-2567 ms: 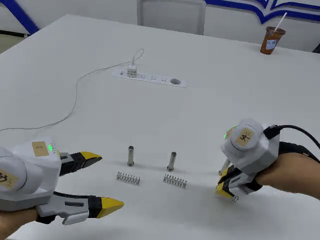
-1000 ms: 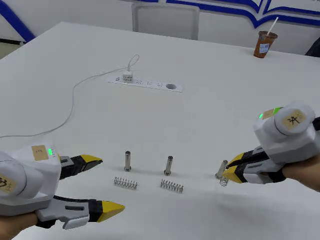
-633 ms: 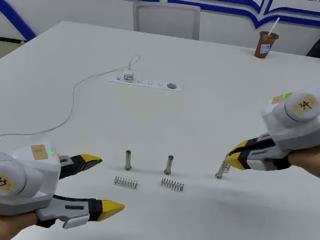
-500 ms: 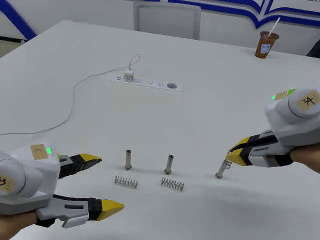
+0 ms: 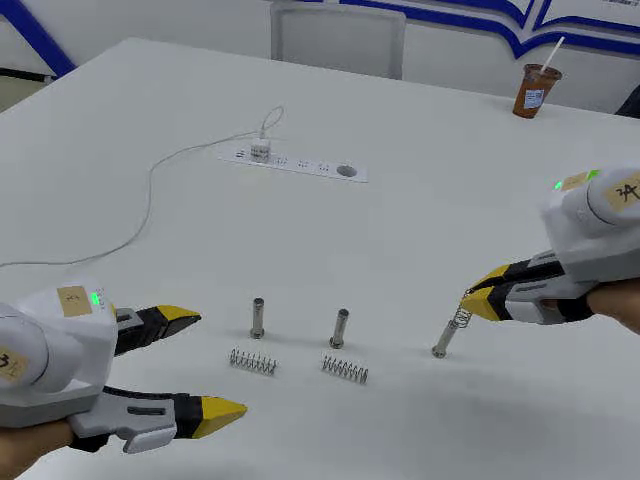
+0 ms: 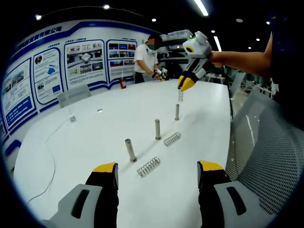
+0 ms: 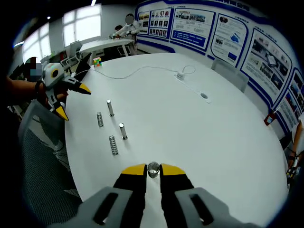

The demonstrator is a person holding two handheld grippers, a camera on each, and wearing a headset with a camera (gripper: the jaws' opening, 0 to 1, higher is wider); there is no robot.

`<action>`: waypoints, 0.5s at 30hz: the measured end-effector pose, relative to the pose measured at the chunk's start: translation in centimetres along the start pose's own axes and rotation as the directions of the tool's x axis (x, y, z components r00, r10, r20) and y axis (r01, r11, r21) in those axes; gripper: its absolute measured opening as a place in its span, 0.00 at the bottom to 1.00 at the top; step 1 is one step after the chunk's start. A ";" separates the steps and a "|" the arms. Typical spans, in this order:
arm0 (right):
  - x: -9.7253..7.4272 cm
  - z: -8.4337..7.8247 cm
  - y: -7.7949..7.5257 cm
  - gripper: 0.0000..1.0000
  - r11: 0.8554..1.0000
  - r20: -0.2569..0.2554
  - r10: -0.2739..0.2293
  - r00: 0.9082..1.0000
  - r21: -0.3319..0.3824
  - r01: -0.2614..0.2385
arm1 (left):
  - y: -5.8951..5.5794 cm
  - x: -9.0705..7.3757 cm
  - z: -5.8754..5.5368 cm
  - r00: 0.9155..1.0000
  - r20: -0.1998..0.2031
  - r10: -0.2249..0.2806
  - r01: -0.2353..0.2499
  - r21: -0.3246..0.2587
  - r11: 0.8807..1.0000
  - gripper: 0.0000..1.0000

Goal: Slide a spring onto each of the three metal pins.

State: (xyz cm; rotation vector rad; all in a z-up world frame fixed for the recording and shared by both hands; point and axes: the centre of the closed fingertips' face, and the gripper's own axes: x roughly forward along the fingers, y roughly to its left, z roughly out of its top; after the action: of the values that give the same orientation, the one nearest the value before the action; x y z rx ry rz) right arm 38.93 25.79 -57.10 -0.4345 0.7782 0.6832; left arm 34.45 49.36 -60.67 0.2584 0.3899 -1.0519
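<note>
Three short metal pins stand in a row on the white table: the left pin (image 5: 258,316), the middle pin (image 5: 339,328) and the right pin (image 5: 443,340). A loose spring (image 5: 253,360) lies in front of the left pin, and another spring (image 5: 345,369) in front of the middle pin. My right gripper (image 5: 475,302) is shut on a third spring (image 5: 462,317), whose lower end meets the top of the right pin. The right gripper view looks down that held spring (image 7: 153,168) end-on between the jaws. My left gripper (image 5: 212,363) hovers open at the lower left, apart from the pins.
A white power strip (image 5: 300,162) with a plugged cable (image 5: 150,190) lies farther back. A drink cup with a straw (image 5: 532,85) stands at the far right edge. A chair (image 5: 335,35) is behind the table. Another person stands at a distant table (image 6: 151,59).
My right gripper has lifted the spring from the table beside the right pin up to the pin's top. The left gripper has stayed put and open.
</note>
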 end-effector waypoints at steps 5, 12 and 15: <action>0.6 -0.5 -0.5 0.12 1.000 0.000 -0.006 1.000 0.024 0.006 | 0.1 -0.1 -0.2 1.000 -0.003 0.003 -0.003 -0.004 1.000 0.69; 0.7 -0.3 -0.4 0.12 1.000 0.012 -0.008 1.000 0.031 0.007 | 0.1 -0.1 -0.2 1.000 -0.007 0.003 -0.003 -0.005 1.000 0.69; 0.8 -0.3 -0.5 0.12 0.999 0.012 -0.007 1.000 0.034 0.006 | 0.2 0.0 -0.2 1.000 -0.006 0.003 -0.003 -0.006 1.000 0.69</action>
State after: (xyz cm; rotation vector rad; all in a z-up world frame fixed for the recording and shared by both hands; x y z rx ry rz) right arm 39.57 25.59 -57.86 -0.4009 0.7753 0.6648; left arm 34.56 49.54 -60.79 0.2564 0.3978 -1.0471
